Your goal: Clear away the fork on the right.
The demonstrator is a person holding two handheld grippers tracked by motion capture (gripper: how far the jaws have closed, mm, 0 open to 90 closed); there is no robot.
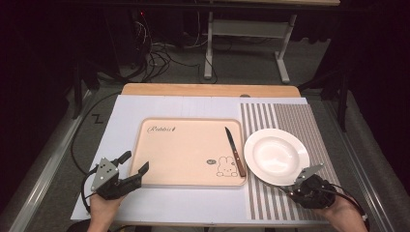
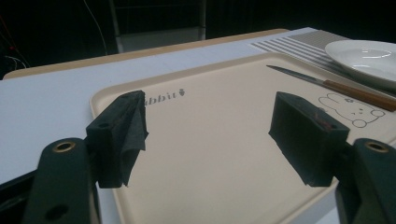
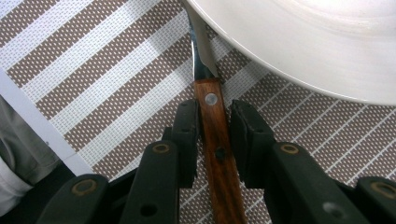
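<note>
A wooden-handled utensil (image 3: 219, 177) lies on the striped placemat (image 3: 107, 70), and its metal end runs under the rim of the white plate (image 3: 303, 37). My right gripper (image 3: 214, 135) is shut on the handle, with a pad against each side. From above, this gripper (image 1: 289, 189) sits at the plate's (image 1: 275, 154) near edge. A wooden-handled knife (image 1: 234, 150) lies on the right side of the beige tray (image 1: 183, 145). My left gripper (image 1: 137, 162) hovers open at the tray's near left corner. In its own view its jaws (image 2: 210, 135) are wide apart with nothing between them.
The tray (image 2: 210, 93) carries a rabbit drawing beside the knife (image 2: 336, 86), with the plate (image 2: 369, 56) beyond. A white mat covers the wooden table under the tray and the placemat (image 1: 290, 116). Behind the table stand a desk frame and cables on the floor.
</note>
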